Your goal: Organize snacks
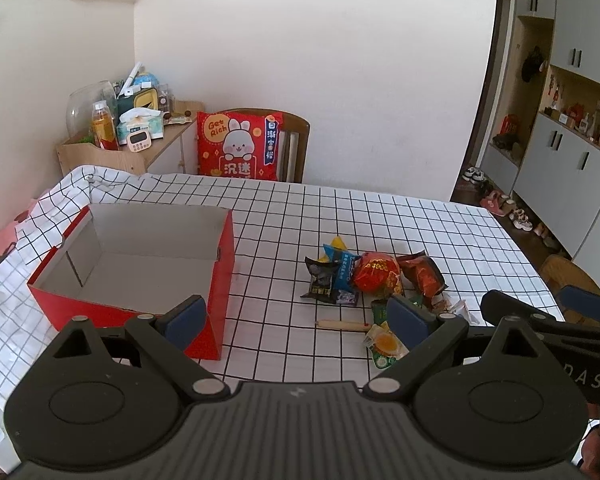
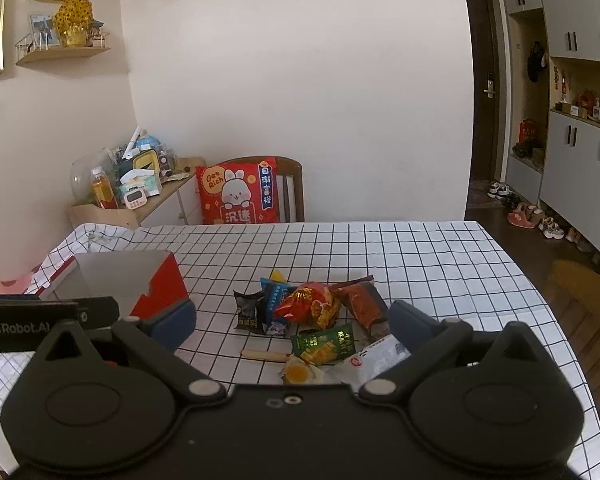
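The left gripper (image 1: 296, 320) and the right gripper (image 2: 292, 326) both hover low over the checked tablecloth (image 2: 420, 264), jaws spread wide and holding nothing. Just beyond them lies the pile of snack packets (image 2: 312, 316). To its left stands the open red box (image 1: 140, 264), with nothing inside. Behind the table, a red rabbit cushion (image 1: 239, 145) leans on a chair.
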